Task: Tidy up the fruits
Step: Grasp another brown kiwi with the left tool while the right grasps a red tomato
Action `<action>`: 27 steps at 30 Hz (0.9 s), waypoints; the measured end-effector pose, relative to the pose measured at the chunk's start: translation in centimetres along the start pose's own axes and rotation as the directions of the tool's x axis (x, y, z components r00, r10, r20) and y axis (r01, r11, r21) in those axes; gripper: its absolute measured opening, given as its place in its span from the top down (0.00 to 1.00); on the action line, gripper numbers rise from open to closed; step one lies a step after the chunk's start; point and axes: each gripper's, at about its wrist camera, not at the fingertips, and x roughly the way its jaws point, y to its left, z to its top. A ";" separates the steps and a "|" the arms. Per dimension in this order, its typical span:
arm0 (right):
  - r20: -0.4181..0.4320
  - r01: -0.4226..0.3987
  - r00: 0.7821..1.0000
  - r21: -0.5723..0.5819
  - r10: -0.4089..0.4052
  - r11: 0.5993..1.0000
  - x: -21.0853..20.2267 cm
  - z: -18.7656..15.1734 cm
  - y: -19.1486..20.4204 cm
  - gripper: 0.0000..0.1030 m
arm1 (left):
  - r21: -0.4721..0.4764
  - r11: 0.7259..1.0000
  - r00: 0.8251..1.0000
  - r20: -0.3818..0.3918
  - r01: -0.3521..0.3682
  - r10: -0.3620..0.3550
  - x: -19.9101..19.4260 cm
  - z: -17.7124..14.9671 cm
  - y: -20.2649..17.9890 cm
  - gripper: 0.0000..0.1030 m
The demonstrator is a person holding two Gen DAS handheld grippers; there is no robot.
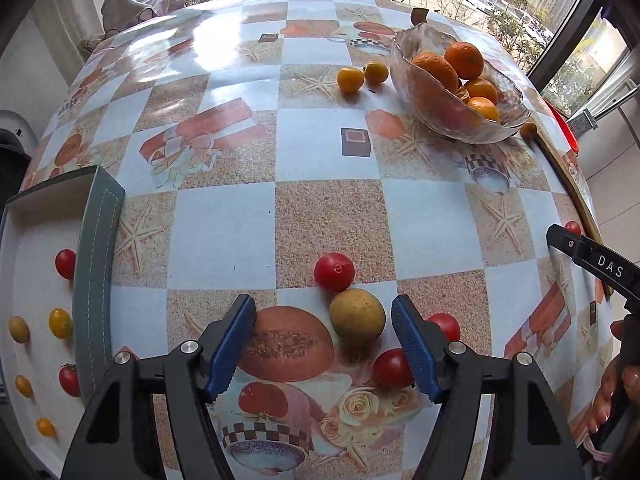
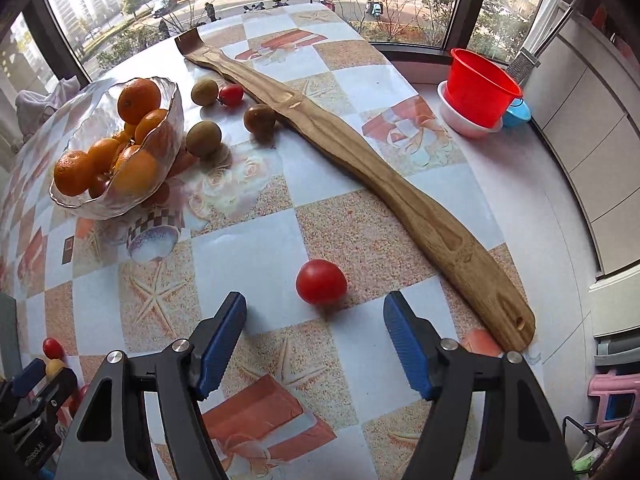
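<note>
Both claws stood apart and empty, the left claw [image 1: 324, 344] over a yellow-green round fruit [image 1: 357, 313] at one o'clock, whose touching red cherry tomato [image 1: 334, 271] could roll across the desk [image 1: 224, 224] if nudged.

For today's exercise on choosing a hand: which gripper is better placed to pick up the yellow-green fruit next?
Left. The left gripper is open, with the yellow-green fruit just ahead, near its right finger. The right gripper faces a lone tomato instead.

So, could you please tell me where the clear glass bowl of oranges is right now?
The clear glass bowl sits at the right wrist view's left, beside brownish-green fruits; in the left wrist view it is upper right.
</note>
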 end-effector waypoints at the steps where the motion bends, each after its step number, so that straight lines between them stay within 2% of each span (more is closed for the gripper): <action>1: 0.004 -0.002 1.000 -0.004 0.002 1.000 0.1 0.3 -0.1 0.40 | -0.001 1.000 1.000 0.002 -0.004 0.004 0.0 0.0 0.0 0.32; 2: 0.007 -0.001 1.000 -0.009 0.001 1.000 0.1 0.4 0.0 0.43 | -0.004 1.000 1.000 0.003 -0.005 0.005 0.0 0.0 0.0 0.32; 4: 0.012 -0.008 1.000 -0.033 0.009 0.999 0.0 0.6 0.2 0.58 | -0.006 1.000 1.000 0.009 -0.022 0.022 0.0 0.1 0.1 0.41; 7: 0.010 -0.024 1.000 -0.047 0.025 0.999 0.0 0.8 0.5 0.75 | -0.012 0.999 0.999 0.015 -0.035 0.035 -0.3 0.0 0.5 0.53; 10: -0.001 -0.046 0.999 -0.027 0.046 0.999 -0.2 0.5 0.3 0.76 | -0.017 0.999 0.999 0.021 -0.037 0.037 -0.5 -0.2 1.2 0.63; 17: -0.048 -0.119 0.992 -0.041 0.117 0.992 -1.6 -2.1 1.6 0.76 | -0.007 1.000 1.000 0.023 0.012 -0.011 -1.0 -0.9 2.2 0.64; 27: -0.127 -0.182 0.977 -0.086 0.170 0.980 -3.4 -7.1 4.2 0.76 | 0.030 0.999 0.999 0.027 0.030 -0.031 -1.4 -1.9 2.9 0.63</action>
